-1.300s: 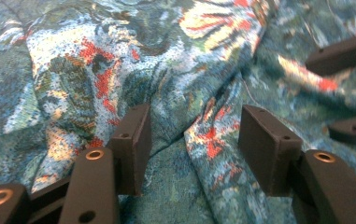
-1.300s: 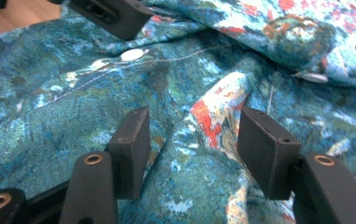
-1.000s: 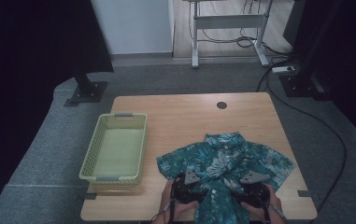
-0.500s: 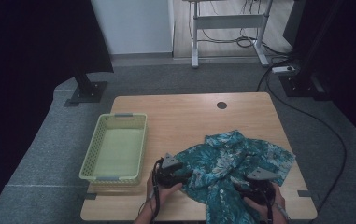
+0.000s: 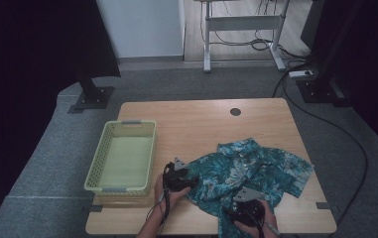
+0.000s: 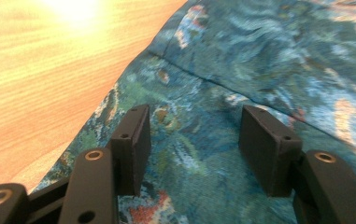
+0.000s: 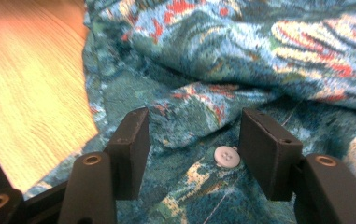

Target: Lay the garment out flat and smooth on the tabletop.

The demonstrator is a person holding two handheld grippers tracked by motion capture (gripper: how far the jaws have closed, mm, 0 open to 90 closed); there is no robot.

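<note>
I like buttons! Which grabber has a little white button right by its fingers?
The right gripper: a white button on the shirt sits beside one finger. The left gripper has just flowery cloth between its fingers.

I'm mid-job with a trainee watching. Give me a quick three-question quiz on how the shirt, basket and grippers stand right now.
1. True or false: the shirt lies inside the basket.
2. Which small thing lies on the cloth between the right gripper jaws? A. a button B. a coin C. a clip
3. Fill in: the left gripper hovers over the shirt with its jaws ____.

Key:
1. False; the shirt lies crumpled on the table, right of the basket.
2. A; a pale button sits close to one jaw.
3. Open; cloth shows in the gap between them.
</note>
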